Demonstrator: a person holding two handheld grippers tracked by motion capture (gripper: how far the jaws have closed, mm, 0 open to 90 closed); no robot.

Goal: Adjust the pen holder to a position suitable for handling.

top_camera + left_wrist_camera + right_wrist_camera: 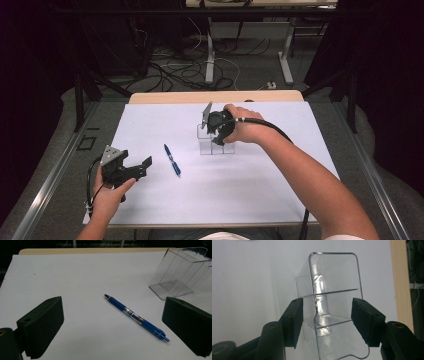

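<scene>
Two hand-held grippers over a white table sheet. Right gripper poised above a clear plastic divided holder near the far middle of the sheet — jaws parted, straddling one upright wall of the holder with a gap on either side, pads not pressing on it. Left gripper held near the sheet's left edge, jaws spread wide with nothing between them, aimed toward a blue retractable pen. Pen lying flat on the sheet between the left gripper and the holder, touching neither — dark tip pointing toward the far edge.
</scene>
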